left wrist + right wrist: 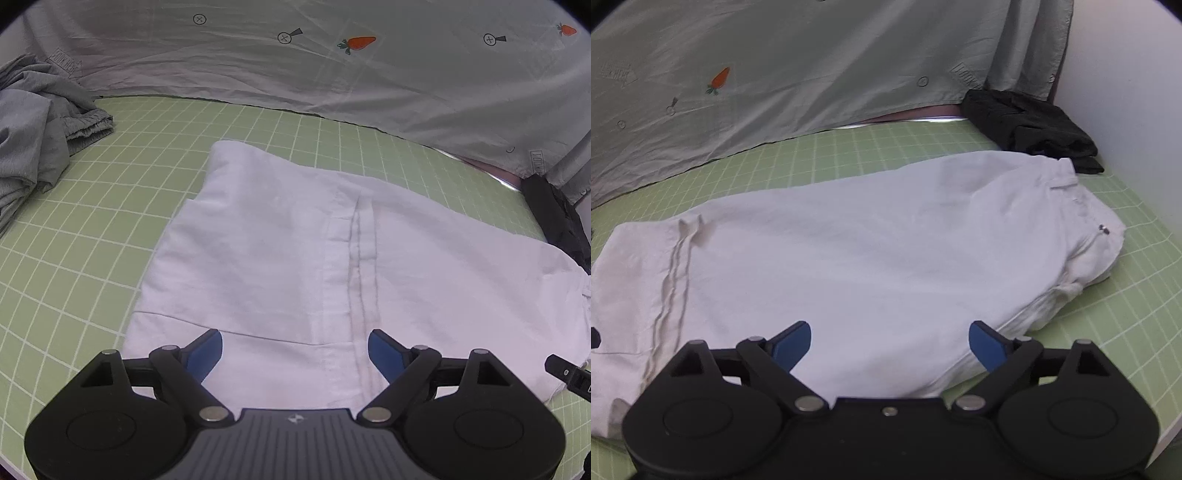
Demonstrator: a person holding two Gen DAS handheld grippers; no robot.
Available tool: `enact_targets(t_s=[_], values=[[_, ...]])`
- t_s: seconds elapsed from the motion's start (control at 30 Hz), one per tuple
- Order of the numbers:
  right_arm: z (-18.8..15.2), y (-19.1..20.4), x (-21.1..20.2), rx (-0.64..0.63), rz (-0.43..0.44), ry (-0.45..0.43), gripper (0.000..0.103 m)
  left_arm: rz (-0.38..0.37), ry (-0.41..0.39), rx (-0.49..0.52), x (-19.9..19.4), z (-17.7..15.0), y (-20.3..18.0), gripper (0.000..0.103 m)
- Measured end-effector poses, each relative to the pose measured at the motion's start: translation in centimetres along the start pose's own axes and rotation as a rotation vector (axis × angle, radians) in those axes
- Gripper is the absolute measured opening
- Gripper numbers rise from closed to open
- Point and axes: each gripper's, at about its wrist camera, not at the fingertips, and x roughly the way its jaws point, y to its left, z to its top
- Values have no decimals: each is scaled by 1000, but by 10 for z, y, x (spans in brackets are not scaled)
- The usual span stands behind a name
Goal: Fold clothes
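A white garment (pixel 295 254), folded flat, lies on the green grid mat (pixel 92 229). A seam runs down its middle. My left gripper (pixel 295 349) is open and empty, just above the garment's near edge. In the right wrist view the same white garment (pixel 849 251) spreads across the mat (pixel 1126 317), with its thick folded end and a small metal button at the right. My right gripper (pixel 890 341) is open and empty, over the garment's near edge. A tip of the right gripper shows at the right edge of the left wrist view (pixel 569 373).
A crumpled grey garment (pixel 40 136) lies at the left of the mat. A black garment (pixel 1030 129) lies at the far right corner, also seen in the left wrist view (pixel 554 218). A grey carrot-print sheet (pixel 332 66) hangs behind. A white wall (pixel 1126 92) stands right.
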Motion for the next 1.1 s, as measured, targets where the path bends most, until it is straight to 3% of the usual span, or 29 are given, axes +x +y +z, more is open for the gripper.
enact_targets(t_s=[0.1, 0.2, 0.3, 0.43, 0.5, 0.7, 0.93, 1.1], values=[[7, -41, 14, 25, -44, -6, 102, 26, -4, -25, -1, -7, -19, 92], [11, -84, 28, 58, -80, -15, 103, 39, -11, -56, 0, -16, -33, 100], [14, -126, 40, 104, -108, -30, 103, 73, 10, -74, 4, -22, -46, 101], [19, -174, 60, 217, -103, -15, 103, 116, 34, -105, 5, -27, -53, 102], [22, -190, 73, 273, -37, 11, 103, 141, 36, -107, 4, -28, -56, 102], [30, -201, 101, 351, -1, 30, 103, 206, 42, -109, 3, -25, -62, 103], [35, -194, 113, 264, -52, 34, 103, 224, 55, -102, 7, -23, -66, 103], [38, -201, 113, 330, -44, 57, 102, 228, 35, -109, 2, -24, -64, 103]])
